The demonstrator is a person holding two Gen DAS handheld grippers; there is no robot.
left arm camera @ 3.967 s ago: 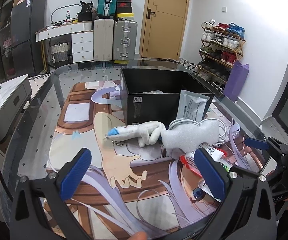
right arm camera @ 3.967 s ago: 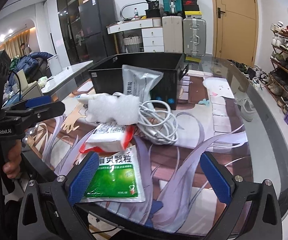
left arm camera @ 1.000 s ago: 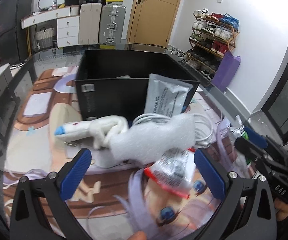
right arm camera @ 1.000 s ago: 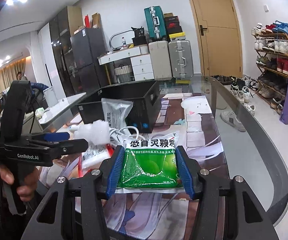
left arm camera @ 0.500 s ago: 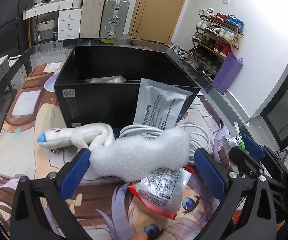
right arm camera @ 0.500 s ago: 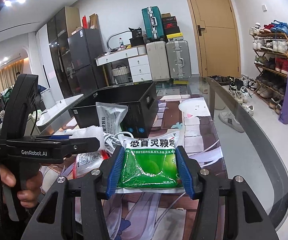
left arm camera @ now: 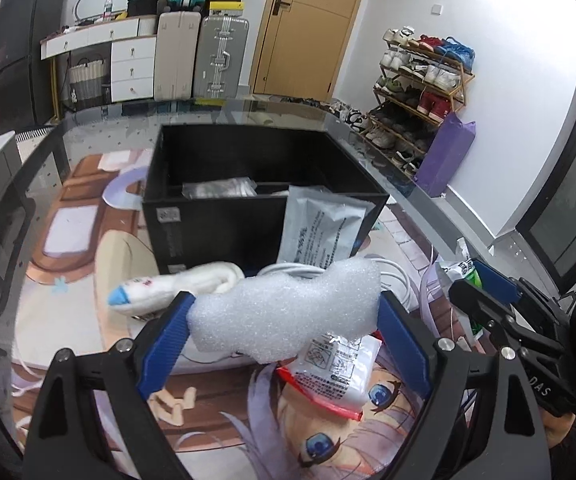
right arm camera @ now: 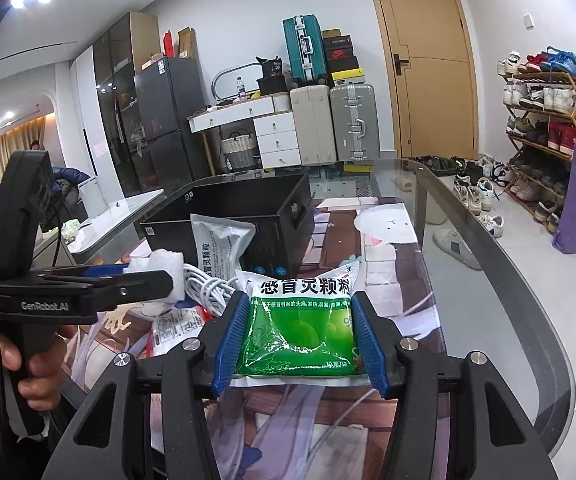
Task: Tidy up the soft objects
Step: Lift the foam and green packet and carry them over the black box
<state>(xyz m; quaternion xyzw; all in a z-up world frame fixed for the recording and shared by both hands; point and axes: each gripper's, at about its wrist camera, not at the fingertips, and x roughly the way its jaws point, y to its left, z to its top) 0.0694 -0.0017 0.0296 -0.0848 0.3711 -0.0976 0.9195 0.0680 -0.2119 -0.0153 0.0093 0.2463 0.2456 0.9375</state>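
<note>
A white foam piece (left arm camera: pixel 307 300) sits between the blue pads of my left gripper (left arm camera: pixel 284 320). The jaws are closing and both pads touch the foam's ends. Behind it lie a white plush toy with a blue tip (left arm camera: pixel 156 290) and a coiled white cable (left arm camera: pixel 397 276). A red-edged packet (left arm camera: pixel 335 364) lies under the foam. My right gripper (right arm camera: pixel 299 332) is shut on a green sachet pack (right arm camera: pixel 301 320), held above the mat. A black box (left arm camera: pixel 228 236) stands behind, with a clear bag (left arm camera: pixel 220 189) inside and a grey pouch (left arm camera: pixel 319 228) leaning on its front.
An illustrated mat (left arm camera: pixel 68 320) covers the glass table, whose curved edge (right arm camera: pixel 527 280) runs along the right. A person's hand (right arm camera: pixel 28 372) grips the left tool's handle. Suitcases, drawers and a shoe rack stand beyond the table.
My left gripper moved in over the foam, and its jaws narrowed onto the foam's ends. The right gripper took the green pack off the mat earlier and has held it still since.
</note>
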